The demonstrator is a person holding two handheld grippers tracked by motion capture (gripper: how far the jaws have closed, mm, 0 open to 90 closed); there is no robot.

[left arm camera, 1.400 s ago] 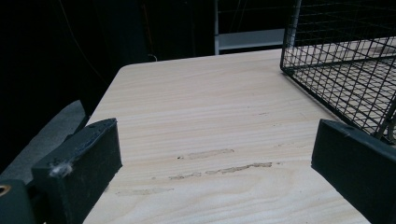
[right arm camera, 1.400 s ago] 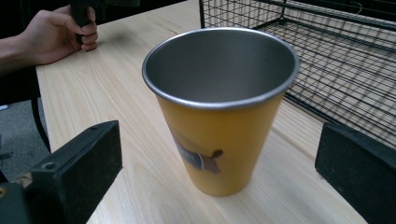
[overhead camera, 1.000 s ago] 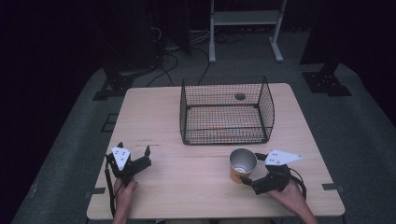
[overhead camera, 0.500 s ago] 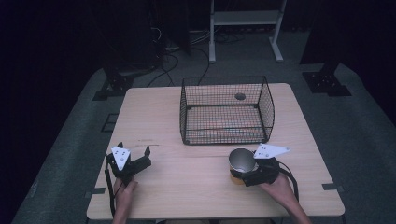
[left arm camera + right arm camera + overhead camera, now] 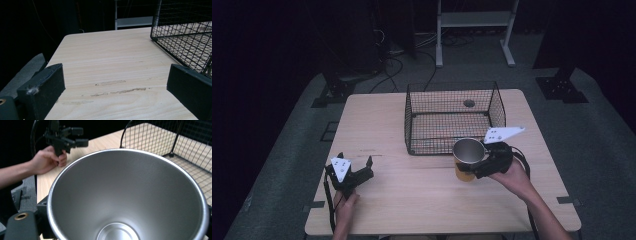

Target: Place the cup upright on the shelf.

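Over the last second my right gripper (image 5: 475,167), clamped on the yellow steel-lined mug (image 5: 467,158), has carried it up off the pale wooden table (image 5: 377,120) and forward, so it now hangs just before the black wire basket's (image 5: 454,118) near wall.

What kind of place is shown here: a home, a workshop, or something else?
Probably a lab or recording studio, not a home. A plain wooden table stands on grey carpet among dark surroundings, cables trail on the floor behind it, and a person works with a handheld right gripper beside a wire basket.
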